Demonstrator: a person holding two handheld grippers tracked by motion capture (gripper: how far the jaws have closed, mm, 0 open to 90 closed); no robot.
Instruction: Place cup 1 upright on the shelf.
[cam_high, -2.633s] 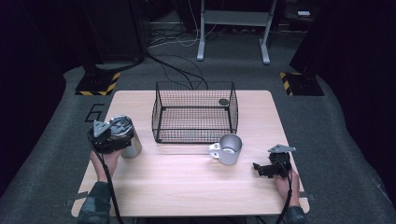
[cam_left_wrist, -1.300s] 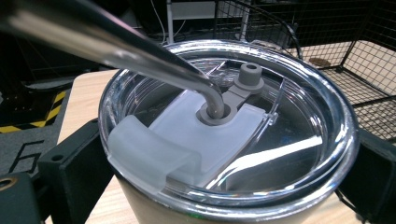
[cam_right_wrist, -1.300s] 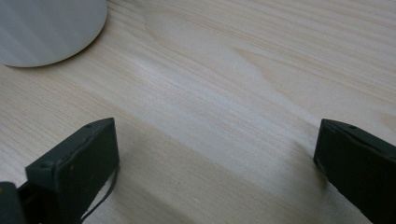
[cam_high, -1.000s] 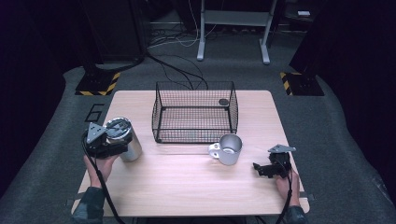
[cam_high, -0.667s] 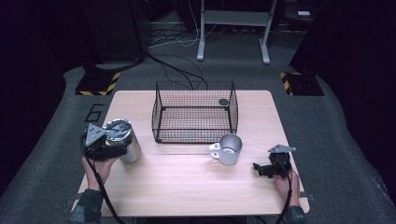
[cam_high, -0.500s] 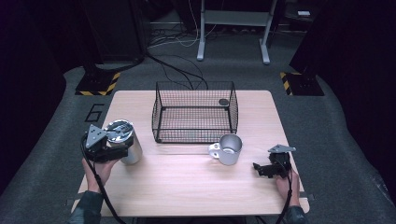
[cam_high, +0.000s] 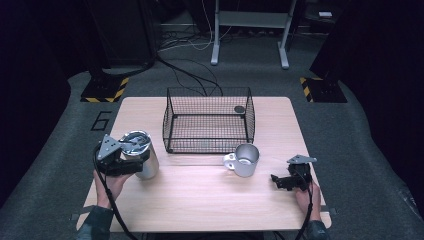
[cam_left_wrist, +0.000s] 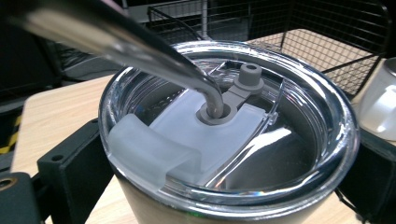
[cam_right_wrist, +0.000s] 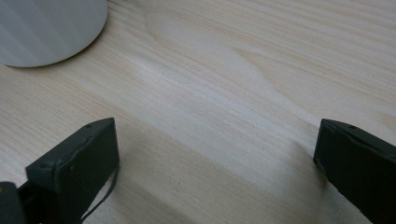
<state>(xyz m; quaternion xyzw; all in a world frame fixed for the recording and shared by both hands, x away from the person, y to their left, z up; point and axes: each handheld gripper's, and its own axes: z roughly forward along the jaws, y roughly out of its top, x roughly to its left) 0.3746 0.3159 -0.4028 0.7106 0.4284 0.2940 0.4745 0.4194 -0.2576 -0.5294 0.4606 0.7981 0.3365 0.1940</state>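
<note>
While the person's left hand (cam_high: 111, 184) sits low at the left of the high view, the left gripper (cam_high: 131, 162) it carries has its two black jaws set on either side of a steel tumbler (cam_high: 141, 159), one jaw against each flank, so the claw is pinching the tumbler just under its rim. The tumbler stands at the lower left of the table (cam_high: 200, 210), its clear lid (cam_left_wrist: 261, 154) on top. In the left gripper view the lid fills the middle of the frame, a bent metal straw (cam_left_wrist: 140, 51) running down from the upper left into a grey rubber grommet (cam_left_wrist: 215, 113) at the lid's centre.

A black wire basket (cam_high: 209, 120) stands in the middle of the high view, near the tumbler but apart from it. Just below its lower right corner sits a metal mug (cam_high: 244, 160), upright, handle to the left.

At the lower right, the right gripper (cam_high: 281, 181) lies low over the wood, clear of the mug. In the right gripper view its jaws are spread wide with bare tabletop between them and the mug's grey wall at the upper left.
</note>
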